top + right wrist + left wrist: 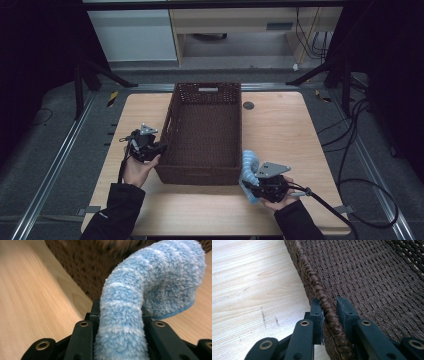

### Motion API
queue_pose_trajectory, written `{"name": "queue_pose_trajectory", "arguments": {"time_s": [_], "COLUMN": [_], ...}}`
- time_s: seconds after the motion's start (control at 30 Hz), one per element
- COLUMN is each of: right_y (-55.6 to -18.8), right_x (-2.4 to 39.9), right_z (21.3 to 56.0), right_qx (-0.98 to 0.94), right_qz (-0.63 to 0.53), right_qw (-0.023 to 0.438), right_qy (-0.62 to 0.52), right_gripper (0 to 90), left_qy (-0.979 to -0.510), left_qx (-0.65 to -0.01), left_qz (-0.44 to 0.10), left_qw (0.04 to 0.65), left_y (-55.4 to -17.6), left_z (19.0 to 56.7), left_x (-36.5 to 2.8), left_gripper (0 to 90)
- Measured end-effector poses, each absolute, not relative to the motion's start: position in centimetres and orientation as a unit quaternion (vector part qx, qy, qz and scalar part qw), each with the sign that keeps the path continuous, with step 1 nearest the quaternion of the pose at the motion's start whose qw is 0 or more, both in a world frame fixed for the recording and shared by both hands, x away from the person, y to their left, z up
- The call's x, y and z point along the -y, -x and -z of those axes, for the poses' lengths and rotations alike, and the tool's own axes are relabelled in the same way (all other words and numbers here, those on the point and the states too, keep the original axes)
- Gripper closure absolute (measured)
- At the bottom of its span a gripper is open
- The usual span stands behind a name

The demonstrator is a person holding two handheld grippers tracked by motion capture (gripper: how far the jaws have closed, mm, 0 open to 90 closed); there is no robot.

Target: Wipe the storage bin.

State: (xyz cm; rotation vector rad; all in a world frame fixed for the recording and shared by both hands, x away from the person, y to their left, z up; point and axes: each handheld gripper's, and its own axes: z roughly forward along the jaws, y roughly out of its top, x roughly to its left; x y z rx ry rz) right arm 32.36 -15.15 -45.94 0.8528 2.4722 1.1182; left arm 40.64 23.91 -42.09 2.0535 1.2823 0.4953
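Dim room, grey floor, pale cabinet behind wooden table.

1. My right gripper hides the sock's lower end between its jaws; the bottom edge cuts it off.
2. The basket behind the sock is blurred.
3. My left gripper's pads cover the basket's rim where they clamp it.
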Motion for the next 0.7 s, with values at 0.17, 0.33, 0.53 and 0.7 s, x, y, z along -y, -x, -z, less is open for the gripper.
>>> {"name": "queue_pose_trajectory", "arguments": {"time_s": [0.17,0.33,0.53,0.7], "right_y": [-32.8,-32.2,-30.5,-30.7], "right_x": [15.5,15.4,15.5,15.5], "right_z": [47.2,46.3,43.5,44.5], "right_qx": [-0.86,-0.858,-0.841,-0.847], "right_qz": [-0.382,-0.387,-0.423,-0.412], "right_qw": [0.121,0.131,0.164,0.151], "right_qy": [-0.315,-0.31,-0.295,-0.301], "right_gripper": [67.9,67.8,67.8,68.0], "left_qy": [-0.785,-0.785,-0.786,-0.786], "left_qx": [-0.49,-0.489,-0.489,-0.488], "left_qz": [-0.187,-0.188,-0.188,-0.188], "left_qw": [0.33,0.33,0.33,0.33], "left_y": [-40.7,-40.7,-40.7,-40.7], "left_z": [42.1,42.1,42.1,42.1], "left_x": [-24.0,-23.9,-23.9,-23.9], "left_gripper": [75.3,75.3,75.2,75.2]}}
